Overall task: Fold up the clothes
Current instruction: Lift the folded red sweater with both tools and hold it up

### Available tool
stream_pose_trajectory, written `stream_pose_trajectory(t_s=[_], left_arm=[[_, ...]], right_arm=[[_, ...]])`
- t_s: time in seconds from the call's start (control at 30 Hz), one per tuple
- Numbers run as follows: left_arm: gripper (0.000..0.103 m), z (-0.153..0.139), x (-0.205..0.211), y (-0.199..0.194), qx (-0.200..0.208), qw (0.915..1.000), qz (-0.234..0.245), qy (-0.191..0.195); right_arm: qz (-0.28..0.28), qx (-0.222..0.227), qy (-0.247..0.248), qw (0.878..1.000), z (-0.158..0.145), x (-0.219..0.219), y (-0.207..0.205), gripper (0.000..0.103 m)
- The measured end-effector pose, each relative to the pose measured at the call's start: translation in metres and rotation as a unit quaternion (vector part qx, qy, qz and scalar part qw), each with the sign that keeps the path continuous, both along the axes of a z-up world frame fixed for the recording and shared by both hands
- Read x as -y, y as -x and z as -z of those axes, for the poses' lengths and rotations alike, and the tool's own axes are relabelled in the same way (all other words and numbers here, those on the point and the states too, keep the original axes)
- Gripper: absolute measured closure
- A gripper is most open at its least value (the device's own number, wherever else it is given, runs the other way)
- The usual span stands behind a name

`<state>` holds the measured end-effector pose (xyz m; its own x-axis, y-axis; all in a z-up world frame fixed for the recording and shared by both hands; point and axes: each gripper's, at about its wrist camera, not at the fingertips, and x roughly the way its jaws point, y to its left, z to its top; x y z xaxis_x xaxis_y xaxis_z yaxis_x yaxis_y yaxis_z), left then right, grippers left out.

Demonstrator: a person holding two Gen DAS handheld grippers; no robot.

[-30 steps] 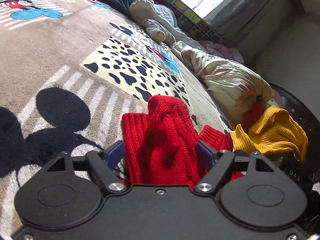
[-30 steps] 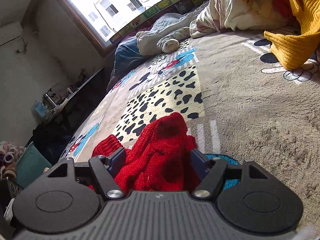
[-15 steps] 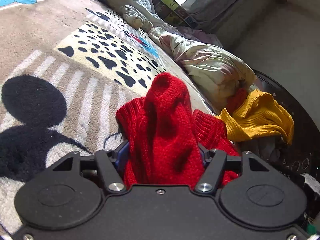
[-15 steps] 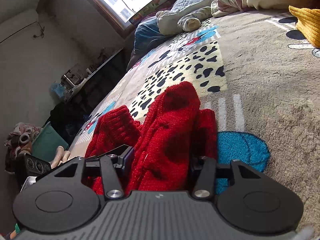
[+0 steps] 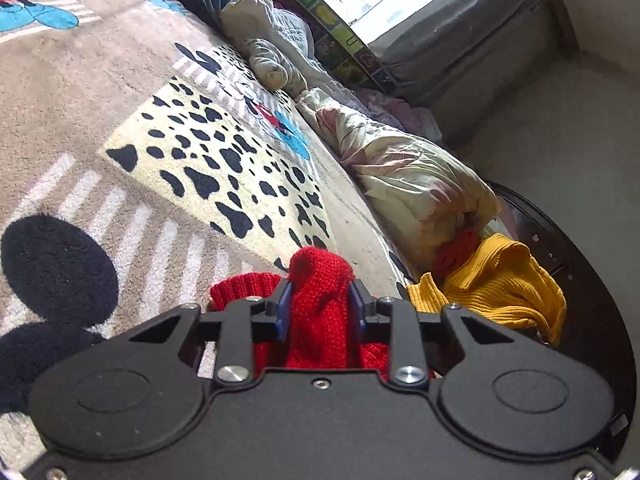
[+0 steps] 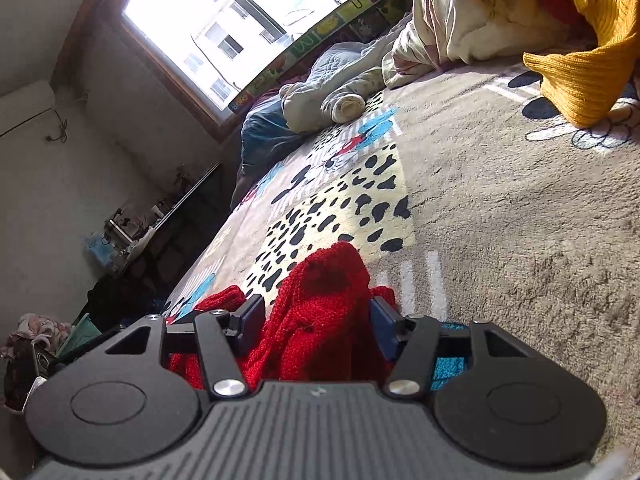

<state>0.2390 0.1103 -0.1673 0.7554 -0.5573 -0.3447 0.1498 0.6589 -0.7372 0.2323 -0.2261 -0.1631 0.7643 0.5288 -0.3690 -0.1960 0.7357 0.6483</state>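
Your left gripper (image 5: 320, 306) had closed tighter than a second earlier, its blue pads now pinching a narrow fold of the red knit sweater (image 5: 320, 312), which lay bunched on the near part of the cartoon-mouse blanket (image 5: 120, 120). Your right gripper (image 6: 316, 320) gripped another bunch of it, less tightly (pads wider apart). No writing was readable. Only the right view showed the window (image 6: 224, 32); the yellow sweater (image 5: 500, 280) sat far right.
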Motion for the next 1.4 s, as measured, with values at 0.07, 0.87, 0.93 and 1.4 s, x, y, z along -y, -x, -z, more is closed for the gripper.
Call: stream_pose_trajectory(t_s=[0.07, 0.87, 0.93, 1.4], left_arm=[[0.077, 0.015, 0.0, -0.013, -0.034, 0.9993, 0.01, 0.011], [0.055, 0.01, 0.057, 0.027, 0.111, 0.9374, 0.069, -0.323], [0.054, -0.006, 0.048, 0.021, 0.086, 0.9485, 0.084, -0.293], [0.022, 0.026, -0.016, 0.052, -0.065, 0.9965, -0.052, 0.004]], right_arm=[[0.006, -0.015, 0.002, 1.0, 0.009, 0.001, -0.006, 0.067], [-0.069, 0.001, 0.135, 0.989, 0.022, -0.027, -0.019, 0.034], [-0.058, 0.014, 0.144, 0.988, 0.013, -0.03, -0.01, 0.034], [0.031, -0.101, -0.137, 0.985, 0.041, 0.016, 0.027, 0.021]])
